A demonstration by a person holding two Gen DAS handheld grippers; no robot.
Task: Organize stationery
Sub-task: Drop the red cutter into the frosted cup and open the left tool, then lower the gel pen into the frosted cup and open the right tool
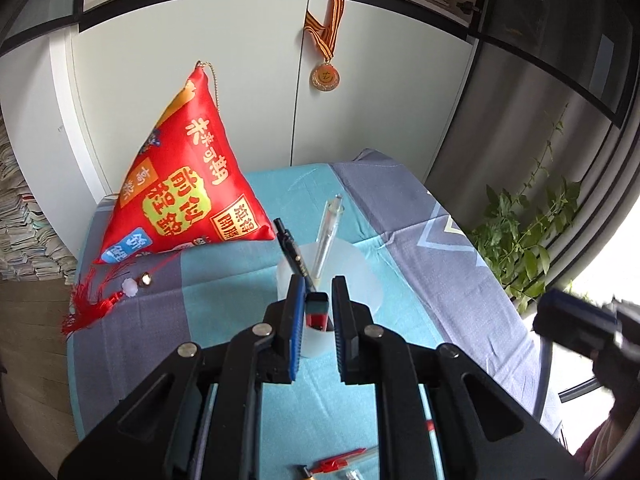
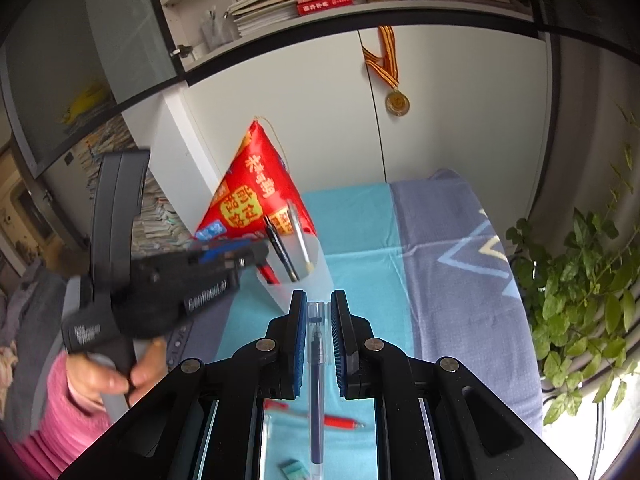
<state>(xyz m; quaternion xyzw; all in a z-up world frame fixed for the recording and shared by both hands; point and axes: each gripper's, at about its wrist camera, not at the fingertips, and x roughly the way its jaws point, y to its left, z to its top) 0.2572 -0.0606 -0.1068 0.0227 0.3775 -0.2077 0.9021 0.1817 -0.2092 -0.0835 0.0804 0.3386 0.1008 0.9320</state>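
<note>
— Where's the right tool (image 2: 318,312) at?

— It has a blue gel pen (image 2: 316,380) between its fingers, the jaws standing a little wider than the barrel, so I can't swear they're pinching it. The pen's long axis runs straight along the fingers, cap end forward.

— And the cup?

— The frosted pen cup (image 2: 316,268) stands on the bench (image 2: 360,216), just ahead of that pen's tip and slightly to its left. It's tilted, mouth leaning toward the tool. A black pen (image 2: 280,248) and a clear pen (image 2: 298,236) already stand in it.

— So the left one's busy?

— The left tool (image 1: 316,300) sits right at the cup's near rim, jaws narrow around a small red-and-black thing (image 1: 317,314), an eraser by my guess, inside or just over the mouth. I'd say it's steadying or loading the cup (image 1: 352,264).

— Which is nearer for the blue pen?

— The right, plainly. As I judge it, the move turns on tipping that long axis down into the mouth.

— Anything left over?

— A red pen (image 2: 336,420) and a small teal eraser (image 2: 294,468) lie on the cloth beneath the right tool. A red pyramid cushion (image 1: 184,188) sits behind the cup.
</note>
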